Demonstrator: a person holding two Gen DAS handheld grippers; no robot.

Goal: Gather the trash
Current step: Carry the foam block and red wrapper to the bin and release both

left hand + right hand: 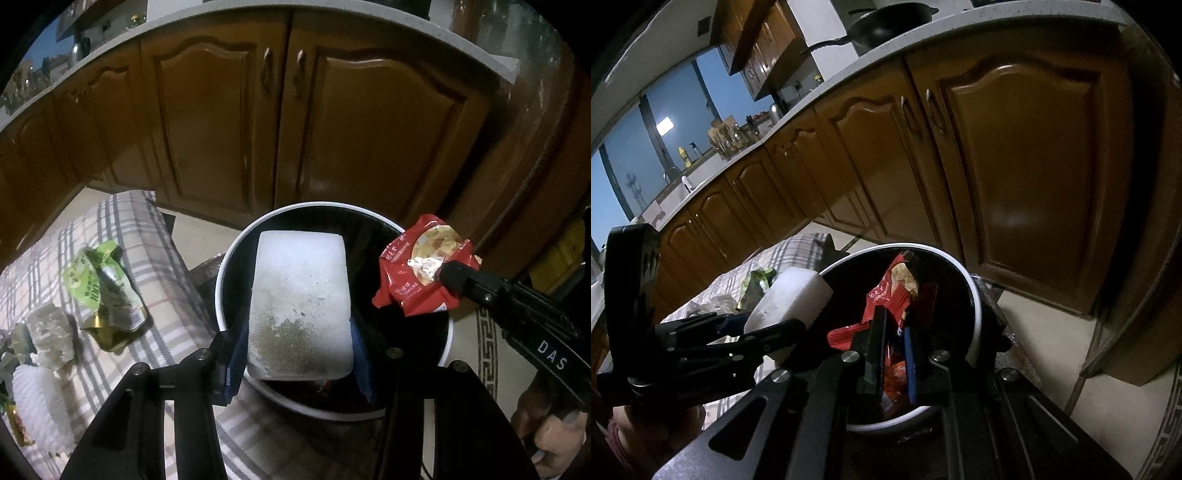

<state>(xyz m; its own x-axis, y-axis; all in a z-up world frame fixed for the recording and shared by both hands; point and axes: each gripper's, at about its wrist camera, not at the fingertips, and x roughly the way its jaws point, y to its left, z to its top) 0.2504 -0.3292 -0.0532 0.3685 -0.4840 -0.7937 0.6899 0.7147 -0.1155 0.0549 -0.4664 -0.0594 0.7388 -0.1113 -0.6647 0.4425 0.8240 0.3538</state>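
Note:
My left gripper (pixel 295 339) is shut on a white foam block (pixel 299 306), held over the black bin with a white rim (pixel 221 280). My right gripper (pixel 892 347) is shut on a crumpled red snack wrapper (pixel 886 299), also above the bin (pixel 975 317). From the left wrist view the red wrapper (pixel 417 280) hangs at the bin's right edge, pinched by the right gripper (pixel 448 275). The right wrist view shows the foam block (pixel 790 299) and the left gripper (pixel 768 326) at the bin's left side.
A plaid-covered surface (pixel 162 280) left of the bin carries a green crumpled pouch (pixel 107 291), white foam scraps (pixel 51 332) and white netting (pixel 37 398). Brown cabinet doors (pixel 258 122) stand close behind the bin. Tiled floor (pixel 1052 332) lies to the right.

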